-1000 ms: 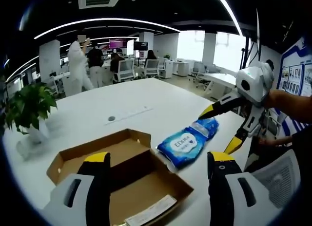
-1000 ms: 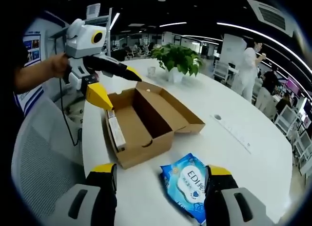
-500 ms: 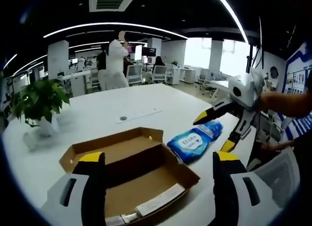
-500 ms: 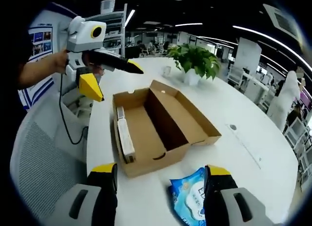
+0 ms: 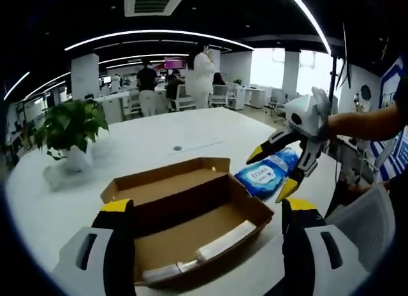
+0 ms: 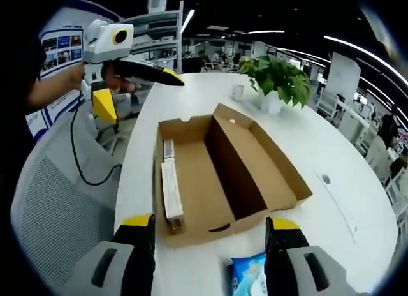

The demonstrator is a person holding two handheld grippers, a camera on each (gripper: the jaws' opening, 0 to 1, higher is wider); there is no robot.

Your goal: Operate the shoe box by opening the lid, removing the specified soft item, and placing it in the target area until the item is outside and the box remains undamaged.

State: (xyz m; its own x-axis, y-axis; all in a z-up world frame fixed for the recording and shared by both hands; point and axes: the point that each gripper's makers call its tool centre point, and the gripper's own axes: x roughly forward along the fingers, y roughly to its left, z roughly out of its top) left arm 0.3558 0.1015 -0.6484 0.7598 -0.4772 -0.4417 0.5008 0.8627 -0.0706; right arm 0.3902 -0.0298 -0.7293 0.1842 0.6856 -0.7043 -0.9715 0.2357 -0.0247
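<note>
The open brown cardboard shoe box (image 5: pixel 185 219) lies lid-flat near the round white table's (image 5: pixel 146 133) front edge — bare tabletop beyond it. Right of it, the blue soft wipes pack (image 5: pixel 266 173) lies outside on the table, partly hidden behind the right gripper (image 5: pixel 271 175), whose jaws are spread, holding nothing. The left gripper (image 6: pixel 137 92) is likewise agape and empty. In the right gripper view the pack is cut off at the bottom — its print unreadable.

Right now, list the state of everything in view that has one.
shoe box: open, lid folded back flat, upright on the table.
blue wipes pack: out of the box, lying on the table beside it.
left gripper: open, holding nothing.
right gripper: open, holding nothing.
</note>
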